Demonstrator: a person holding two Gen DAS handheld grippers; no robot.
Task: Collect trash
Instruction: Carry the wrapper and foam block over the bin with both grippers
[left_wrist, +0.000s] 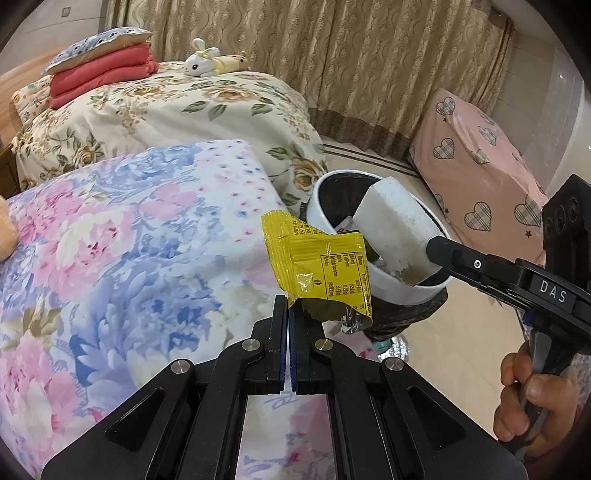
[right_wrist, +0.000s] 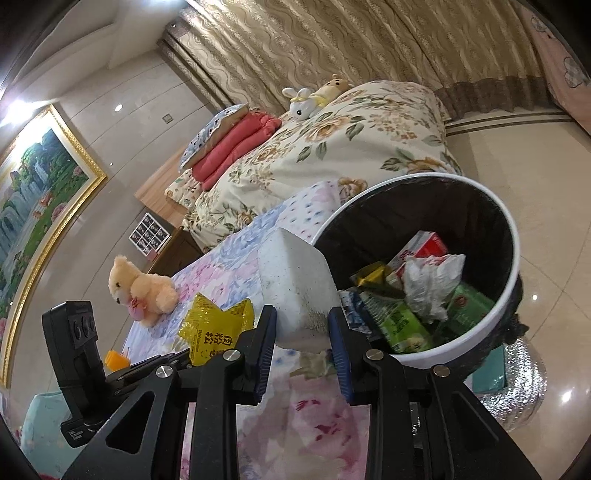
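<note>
Wrapper (left_wrist: 314, 266), foam block (right_wrist: 295, 291) (both clamped)

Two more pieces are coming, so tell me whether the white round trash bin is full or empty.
Partly full: the white round trash bin holds cartons and crumpled paper below its rim.

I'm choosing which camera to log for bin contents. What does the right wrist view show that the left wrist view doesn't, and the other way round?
Only the right wrist view: the bin's contents, including a green carton and crumpled tissue, a teddy bear and a framed painting. Only the left wrist view: a hand and a pink heart-patterned cover. Both: the white bin, white foam block, yellow wrapper and toy rabbit.
</note>
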